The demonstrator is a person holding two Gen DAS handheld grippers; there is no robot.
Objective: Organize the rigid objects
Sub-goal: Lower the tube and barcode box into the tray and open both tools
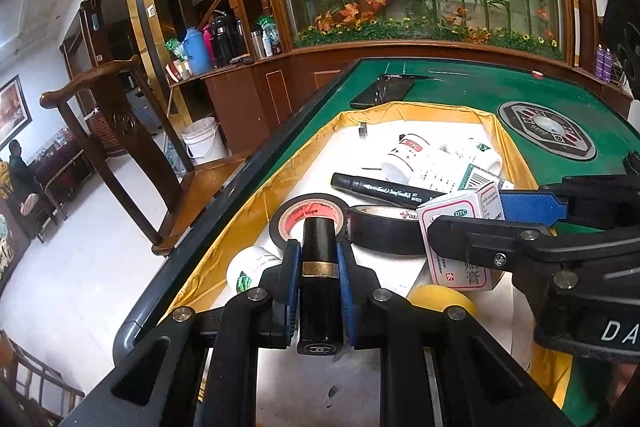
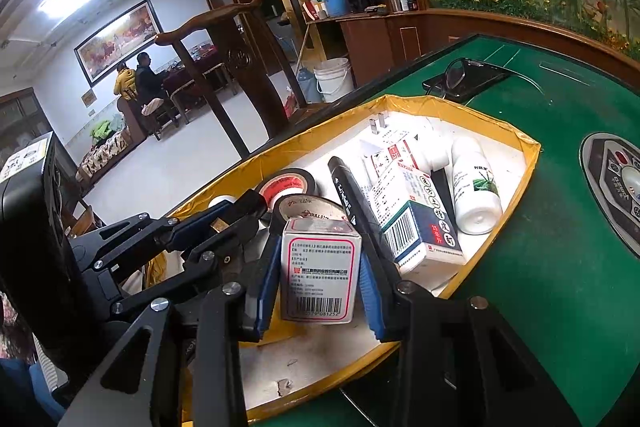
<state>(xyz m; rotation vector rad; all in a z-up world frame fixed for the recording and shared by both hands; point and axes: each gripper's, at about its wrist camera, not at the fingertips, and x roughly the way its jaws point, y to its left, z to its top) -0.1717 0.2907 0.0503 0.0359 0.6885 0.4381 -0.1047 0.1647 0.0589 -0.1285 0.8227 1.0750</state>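
Note:
My left gripper [image 1: 318, 249] is shut on a black lipstick tube [image 1: 318, 279] with a gold band, held over the near end of a white tray with a yellow taped rim [image 1: 420, 107]. My right gripper [image 2: 320, 259] is shut on a small white medicine box with a red border [image 2: 318, 267], also above the tray [image 2: 460, 107]. In the left wrist view the right gripper [image 1: 468, 215] and its box [image 1: 460, 211] sit just right of the lipstick. The right wrist view shows the left gripper [image 2: 240, 215] to its left.
The tray holds two black tape rolls [image 1: 308, 217] [image 1: 384, 227], a black marker [image 1: 384, 189], white bottles [image 2: 476, 187], a blue-and-white carton [image 2: 416, 223], a plug [image 2: 376, 125] and a yellow roll [image 1: 444, 297]. On the green table lie a phone [image 1: 384, 91] and a control panel [image 1: 548, 135]. A wooden chair [image 1: 112, 131] stands left.

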